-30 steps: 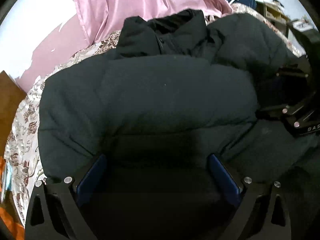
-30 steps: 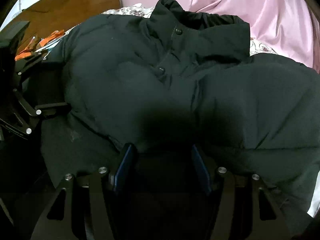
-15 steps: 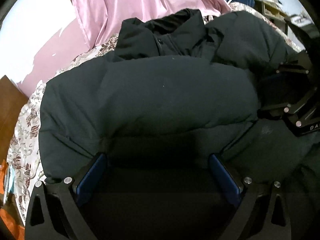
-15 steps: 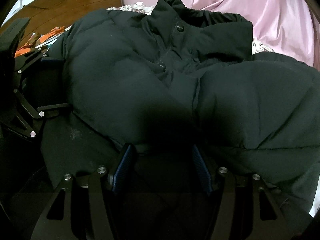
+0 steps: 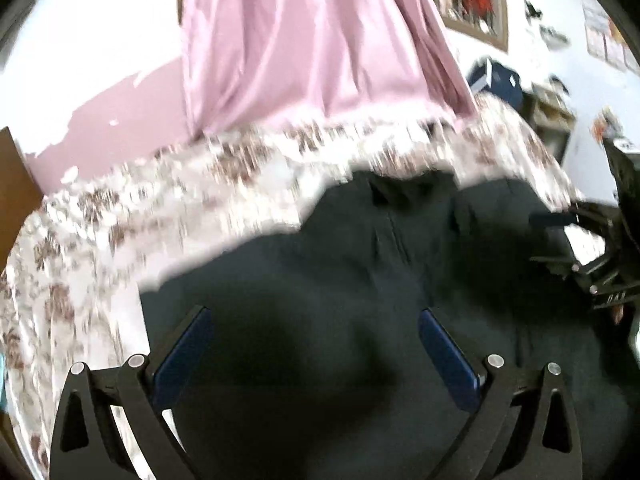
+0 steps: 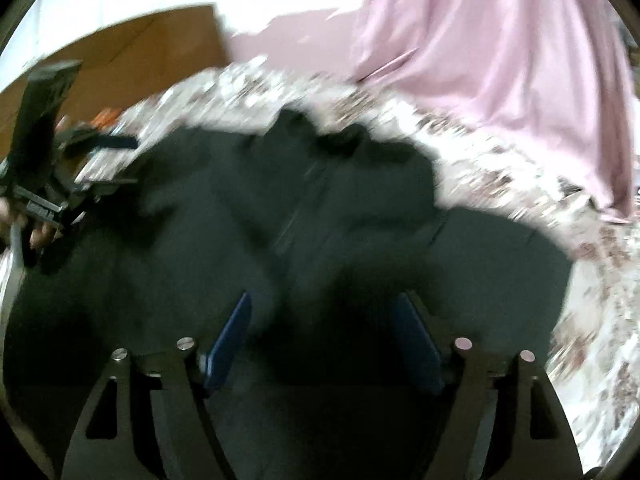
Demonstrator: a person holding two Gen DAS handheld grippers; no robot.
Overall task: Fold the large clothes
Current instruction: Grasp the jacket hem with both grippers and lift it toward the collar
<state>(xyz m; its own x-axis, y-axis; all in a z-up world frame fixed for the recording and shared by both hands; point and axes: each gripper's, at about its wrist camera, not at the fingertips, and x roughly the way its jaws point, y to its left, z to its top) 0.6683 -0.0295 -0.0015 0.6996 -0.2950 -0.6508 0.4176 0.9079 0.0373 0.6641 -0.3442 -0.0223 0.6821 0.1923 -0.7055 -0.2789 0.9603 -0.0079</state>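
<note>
Both views were motion-blurred; the floral bedspread (image 5: 120, 216) read only as smeared brown-and-white print, and seams on the black puffer jacket (image 5: 360, 280) were hard to trace. The jacket's lower part ran out of frame beneath each camera. Its collar (image 6: 304, 128) showed as a dark lump at the far edge, details lost.

No containers could be made out; a blurred shelf unit (image 5: 552, 120) stood at the far right of the left view, contents unreadable.

The jacket lay spread on the bed, covering the near half of each view, with the bedspread showing beyond it and a pink curtain (image 5: 312, 40) hanging behind.

Left tongs (image 5: 316, 344): blue pads (image 5: 184, 344) set wide apart, dark fabric filling the gap between them; whether the pads pressed the cloth could not be told. Right tongs (image 6: 324, 336): pads spread moderately, jacket fabric bunched up against the left pad (image 6: 232, 332); no firm pinch visible. Each pair of tongs appeared at the edge of the other's view, over the jacket's side, a hand (image 6: 40, 232) partly seen.
</note>
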